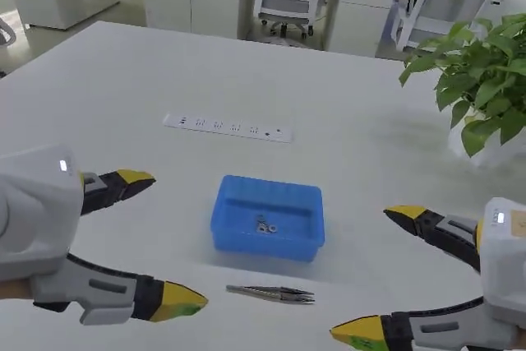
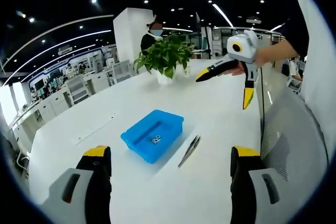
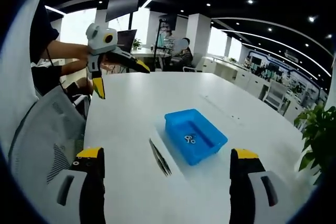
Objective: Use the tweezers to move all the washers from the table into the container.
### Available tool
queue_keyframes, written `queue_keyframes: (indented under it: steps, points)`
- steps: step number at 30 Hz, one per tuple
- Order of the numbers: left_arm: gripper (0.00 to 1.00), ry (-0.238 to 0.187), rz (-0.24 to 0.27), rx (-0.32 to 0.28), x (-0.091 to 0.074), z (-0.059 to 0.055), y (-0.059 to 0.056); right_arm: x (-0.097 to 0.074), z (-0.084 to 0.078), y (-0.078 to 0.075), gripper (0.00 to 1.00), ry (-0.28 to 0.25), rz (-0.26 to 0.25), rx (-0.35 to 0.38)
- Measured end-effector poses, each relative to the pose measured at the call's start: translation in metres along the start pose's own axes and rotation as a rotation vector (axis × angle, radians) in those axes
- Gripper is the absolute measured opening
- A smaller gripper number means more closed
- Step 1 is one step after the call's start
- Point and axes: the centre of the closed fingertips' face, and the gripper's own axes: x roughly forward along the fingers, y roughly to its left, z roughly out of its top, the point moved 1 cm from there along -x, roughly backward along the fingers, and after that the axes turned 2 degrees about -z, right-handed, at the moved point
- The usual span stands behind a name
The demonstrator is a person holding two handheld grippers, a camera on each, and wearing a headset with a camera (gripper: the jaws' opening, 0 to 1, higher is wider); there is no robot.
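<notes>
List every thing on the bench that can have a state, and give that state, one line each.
Left gripper: open, holding nothing.
Right gripper: open, holding nothing.
Tweezers: lying flat on the table, not gripped.
Container: upright, no lid on it.
Washers: inside the container.
Power strip: flat on the table, nothing plugged in.
</notes>
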Motion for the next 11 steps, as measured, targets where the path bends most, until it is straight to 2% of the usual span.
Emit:
queue_keyframes:
  steps: [3, 5, 11]
  points:
    - [1.0, -0.007, -0.008, -0.011, 0.0, 0.001, -0.003, -0.001, -0.001, -0.001, 1.0, 0.005, -0.001, 0.0]
    - [1.0, -0.041, -0.02, -0.041, 0.0, 0.005, -0.008, -0.002, 0.0, 0.0, 1.0, 0.006, 0.002, -0.001]
    - [1.0, -0.023, -0.031, -0.036, 0.0, 0.0, -0.017, -0.003, 0.0, 0.003, 0.99, 0.013, 0.007, -0.007]
